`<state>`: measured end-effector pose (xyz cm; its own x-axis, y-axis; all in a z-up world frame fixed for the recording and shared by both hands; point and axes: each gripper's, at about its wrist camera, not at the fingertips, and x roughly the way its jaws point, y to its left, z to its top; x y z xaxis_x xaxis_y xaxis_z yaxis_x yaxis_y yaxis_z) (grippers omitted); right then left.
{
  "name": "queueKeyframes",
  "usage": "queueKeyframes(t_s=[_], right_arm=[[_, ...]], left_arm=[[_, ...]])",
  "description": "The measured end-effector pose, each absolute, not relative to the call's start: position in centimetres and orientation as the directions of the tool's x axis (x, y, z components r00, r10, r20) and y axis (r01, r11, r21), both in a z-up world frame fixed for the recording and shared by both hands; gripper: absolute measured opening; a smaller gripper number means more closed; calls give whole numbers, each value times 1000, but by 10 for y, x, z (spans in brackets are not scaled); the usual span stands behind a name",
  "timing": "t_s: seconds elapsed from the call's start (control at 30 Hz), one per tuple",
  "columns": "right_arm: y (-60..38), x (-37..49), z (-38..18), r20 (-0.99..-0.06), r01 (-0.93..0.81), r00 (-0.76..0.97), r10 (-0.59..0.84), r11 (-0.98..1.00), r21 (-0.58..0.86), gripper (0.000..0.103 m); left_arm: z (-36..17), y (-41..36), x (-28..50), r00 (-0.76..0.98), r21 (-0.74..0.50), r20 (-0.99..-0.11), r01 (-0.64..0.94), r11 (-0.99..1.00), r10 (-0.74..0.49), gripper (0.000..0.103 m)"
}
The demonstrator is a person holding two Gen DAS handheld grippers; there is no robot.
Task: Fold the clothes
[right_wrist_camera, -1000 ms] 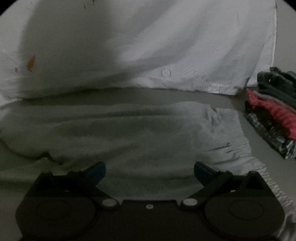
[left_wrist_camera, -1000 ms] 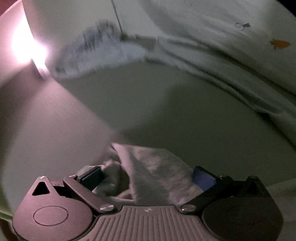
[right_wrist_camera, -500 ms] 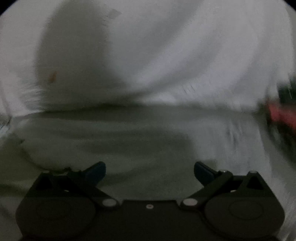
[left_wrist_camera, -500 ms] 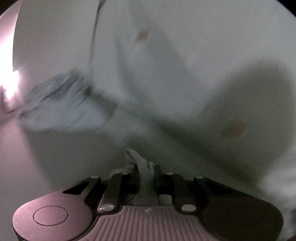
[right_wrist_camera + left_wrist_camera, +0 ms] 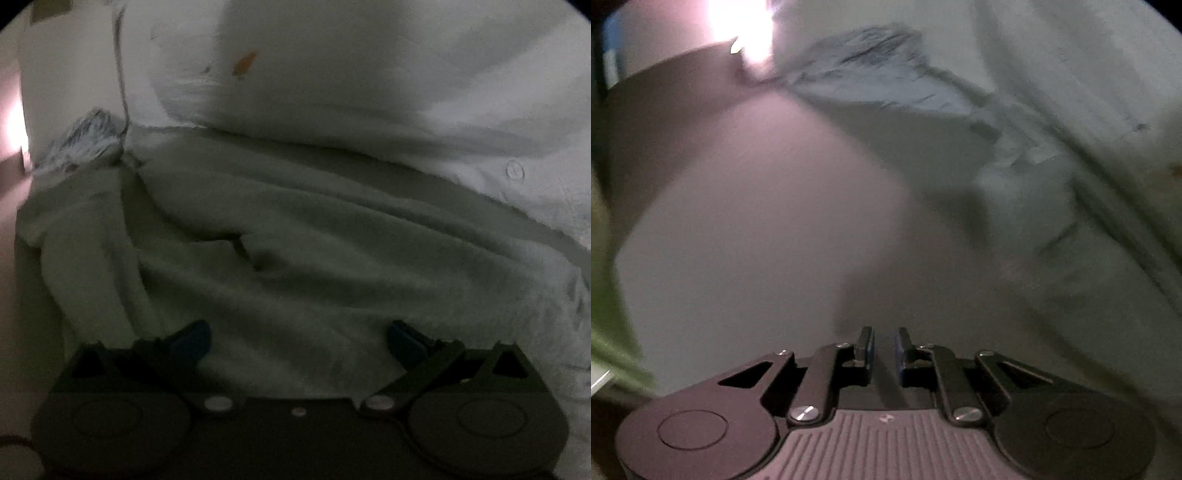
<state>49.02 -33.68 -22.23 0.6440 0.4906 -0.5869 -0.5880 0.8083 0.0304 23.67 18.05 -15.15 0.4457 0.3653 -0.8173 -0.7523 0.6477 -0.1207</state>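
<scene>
White cloth (image 5: 369,74): the biggest thing you see. It fills the far side ahead of the right jaws, bunched and rumpled. From the left wrist it runs ahead and to the right of the jaws.

Desk (image 5: 757,221): smooth and pale. A bare stretch lies right in front of the left jaws and off to their left, up to a far edge. Light is dim and the left view is blurred.

Garment (image 5: 332,258): grey-green and fleecy, spread flat but creased. It lies directly under and ahead of your right jaws, reaching up to the white cloth. One fold edge sits just beyond the jaws, slightly left of centre.

Blue-grey cloth (image 5: 871,70): streaked, far ahead of the left jaws. It is far ahead and left of the right jaws, against the white cloth.

Right gripper (image 5: 299,339): jaws spread wide over the garment, gripping nothing.

Left gripper (image 5: 883,343): jaws have just been closing and now stand drawn in to a narrow slit. No cloth shows between them, only desk beyond.

Glare (image 5: 746,22): bright spot far ahead and left of the left jaws.

Orange mark (image 5: 244,63): on the white cloth, far ahead of the right jaws.

Button (image 5: 514,170): on the white cloth's lower edge, ahead and right of the right jaws.
</scene>
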Motion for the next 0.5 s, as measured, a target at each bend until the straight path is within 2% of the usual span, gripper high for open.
queueKeyframes(t_s=[0.03, 0.07, 0.1, 0.17, 0.23, 0.3, 0.5], right_arm=[[-335, 491, -222, -588, -587, 644, 489, 809, 29, 103], [-333, 491, -222, -589, -587, 645, 487, 809, 27, 103], [-331, 492, -222, -589, -586, 646, 486, 810, 27, 103], [-328, 492, -221, -589, -584, 646, 486, 811, 29, 103], [-331, 495, -221, -590, -582, 646, 485, 813, 31, 103], [-334, 497, -223, -590, -579, 646, 484, 815, 34, 103], [-336, 496, -223, -591, -577, 647, 482, 816, 34, 103]], left_arm=[[-147, 180, 237, 463, -137, -806, -752, 645, 369, 23], [-142, 180, 243, 487, -148, -791, -740, 656, 371, 40], [-139, 179, 257, 510, -140, -772, -720, 680, 380, 49], [-132, 177, 284, 555, -121, -733, -676, 726, 394, 86], [-127, 177, 312, 598, -99, -693, -632, 769, 402, 92], [-138, 185, 349, 621, -69, -674, -591, 804, 399, 93], [-177, 234, 452, 548, 24, -732, -572, 820, 404, 95]])
